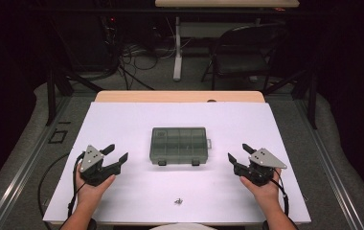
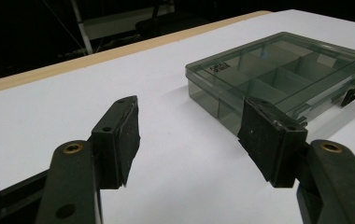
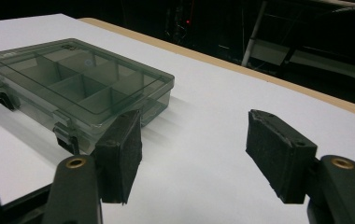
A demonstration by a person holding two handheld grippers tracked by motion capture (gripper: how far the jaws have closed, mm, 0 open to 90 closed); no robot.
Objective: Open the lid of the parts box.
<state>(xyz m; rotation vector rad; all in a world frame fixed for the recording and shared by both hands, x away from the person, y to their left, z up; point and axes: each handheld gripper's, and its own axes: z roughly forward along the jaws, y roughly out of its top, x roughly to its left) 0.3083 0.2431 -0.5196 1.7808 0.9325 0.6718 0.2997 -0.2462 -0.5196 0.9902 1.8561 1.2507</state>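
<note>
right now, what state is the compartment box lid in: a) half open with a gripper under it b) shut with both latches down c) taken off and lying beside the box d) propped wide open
b: the lid lies flat on the smoky clear compartment box with both dark latches down on its near edge, and both grippers stand apart from it, jaws open.

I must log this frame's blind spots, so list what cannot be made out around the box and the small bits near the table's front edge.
- Small bits, high view: too small to tell what they are.
- Box contents, all views: the tinted lid dims the compartments; whether anything lies inside cannot be told.
- Lid label, left gripper view: print too small to read.
- Box's near corner, right gripper view: hidden behind one pad of the right tongs.
</note>
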